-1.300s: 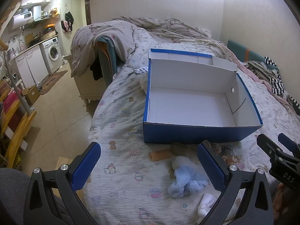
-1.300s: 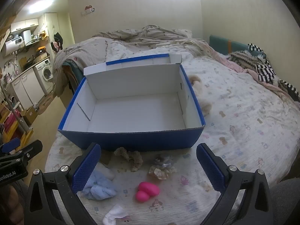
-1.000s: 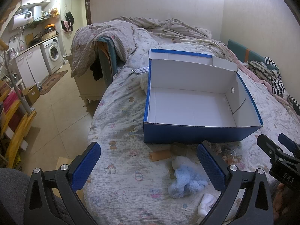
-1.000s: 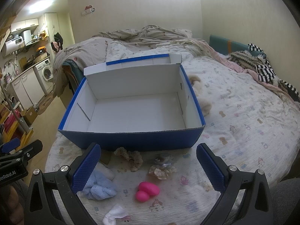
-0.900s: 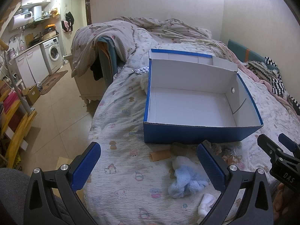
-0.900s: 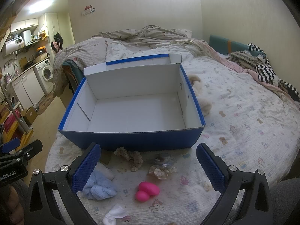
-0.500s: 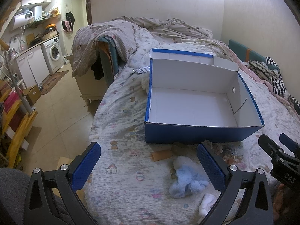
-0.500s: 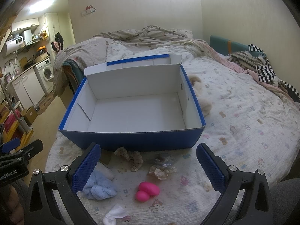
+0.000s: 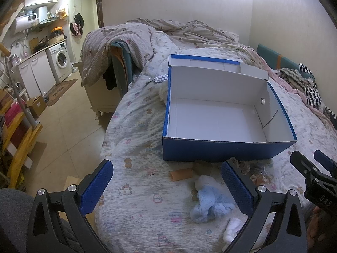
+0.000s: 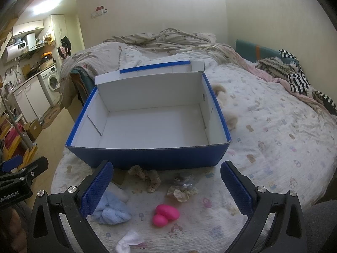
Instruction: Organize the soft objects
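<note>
- An empty blue shoebox (image 10: 147,126) sits open on the bed (image 10: 273,130), its lid folded back, apparently waiting as the bin for the soft items scattered along its near wall.
- The left claw (image 9: 166,185) hovers wide open and empty above the bedspread, with a pale blue fluffy sock (image 9: 210,202) lying just inside its right finger, the likeliest first pick.
- The right claw (image 10: 166,185) also stands spread and holds nothing; between its fingers lie a beige crocheted scrunchie (image 10: 147,177), a crumpled patterned scrunchie (image 10: 183,187) and a pink squishy toy (image 10: 166,213).
- A small white sock (image 10: 129,240) rests nearest the person, and a tan tube-shaped piece (image 9: 181,174) lies close to the box's near-left corner.
- Nothing has gone into the box yet, so the sorting looks barely begun.
- Against the frames of a second ago, both views shift only slightly; every object lies where it was and both claws remain equally open.
</note>
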